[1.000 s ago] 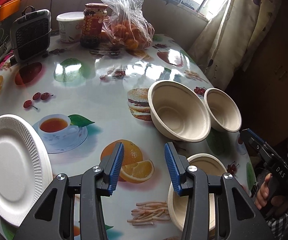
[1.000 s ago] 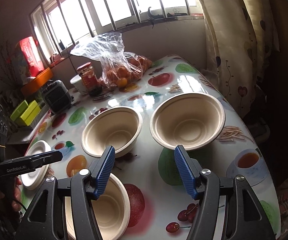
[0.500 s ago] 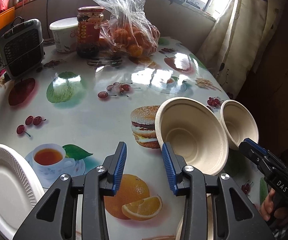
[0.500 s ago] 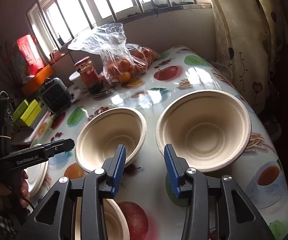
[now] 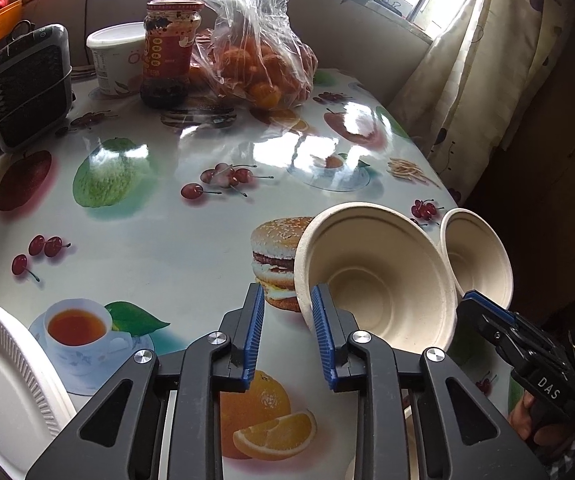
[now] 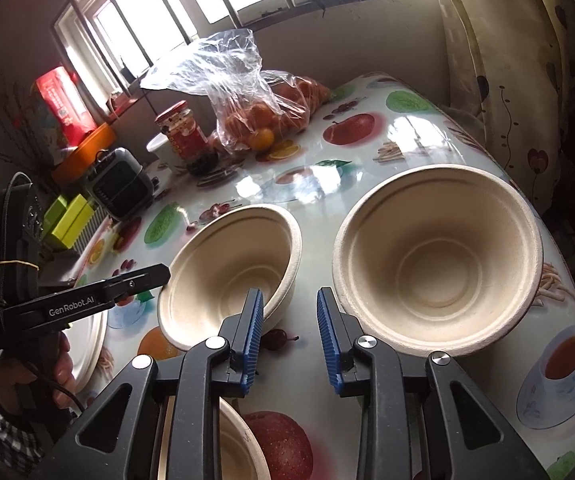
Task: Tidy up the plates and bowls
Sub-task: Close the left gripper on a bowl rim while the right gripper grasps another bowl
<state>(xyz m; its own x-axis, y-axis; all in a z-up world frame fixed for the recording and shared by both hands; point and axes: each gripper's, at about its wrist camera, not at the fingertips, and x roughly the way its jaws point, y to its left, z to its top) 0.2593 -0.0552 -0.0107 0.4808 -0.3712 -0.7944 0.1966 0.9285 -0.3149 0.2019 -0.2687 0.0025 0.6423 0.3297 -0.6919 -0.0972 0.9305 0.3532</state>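
The worktop (image 5: 147, 240) had a glossy fruit-print cover. Two tan paper bowls sat side by side near its curtain-side edge: the left bowl (image 6: 227, 268) and the right bowl (image 6: 435, 264). A white foam plate (image 5: 3, 376) lay at the near left edge. The left gripper (image 5: 287, 320) was closing, its fingers (image 5: 321, 324) just beside the left bowl's rim, nothing pinched. The right gripper (image 6: 289, 320) was closing over bare worktop between both bowls.

Two bowls stand side by side near the bench's (image 6: 439, 148) window-curtain edge: one bowl (image 6: 227, 272) left, the other bowl (image 6: 435, 264) right. A plate (image 5: 3, 376) lies at the opposite edge. Jar (image 5: 169, 52), tub (image 5: 113, 58) and fruit bag (image 5: 259, 56) line the far edge.
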